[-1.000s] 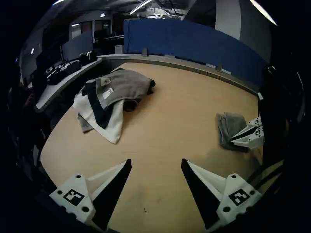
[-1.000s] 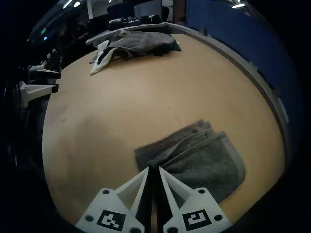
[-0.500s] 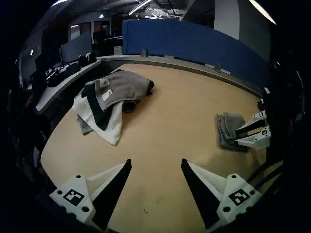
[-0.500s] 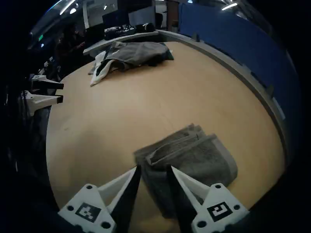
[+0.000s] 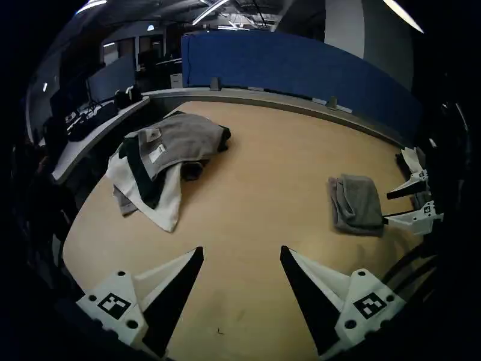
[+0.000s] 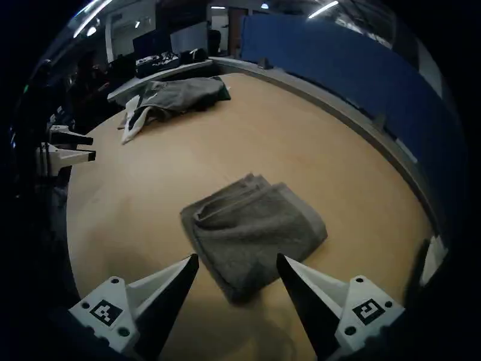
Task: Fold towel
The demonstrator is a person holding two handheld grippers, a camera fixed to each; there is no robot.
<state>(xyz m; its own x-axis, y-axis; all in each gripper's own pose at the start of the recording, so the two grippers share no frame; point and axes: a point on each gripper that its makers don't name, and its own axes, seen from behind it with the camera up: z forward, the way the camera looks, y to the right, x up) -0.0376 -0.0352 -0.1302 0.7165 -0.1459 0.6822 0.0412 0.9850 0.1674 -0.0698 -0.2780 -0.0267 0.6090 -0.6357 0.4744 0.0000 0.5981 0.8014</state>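
Looking at the grey towel (image 6: 255,231), we find it folded into a small thick rectangle. It lies flat on the counter (image 6: 180,156) just ahead of our right hand-held gripper (image 6: 236,259), which stands wide open and holds nothing. Our left hand-held gripper (image 5: 242,249) is equally wide and empty. We judge this fold finished; a heap of unfolded cloths (image 5: 162,150) waits farther off.

A wooden table (image 5: 264,156) bears a folded towel (image 5: 356,203) and heaped cloths (image 5: 163,153).
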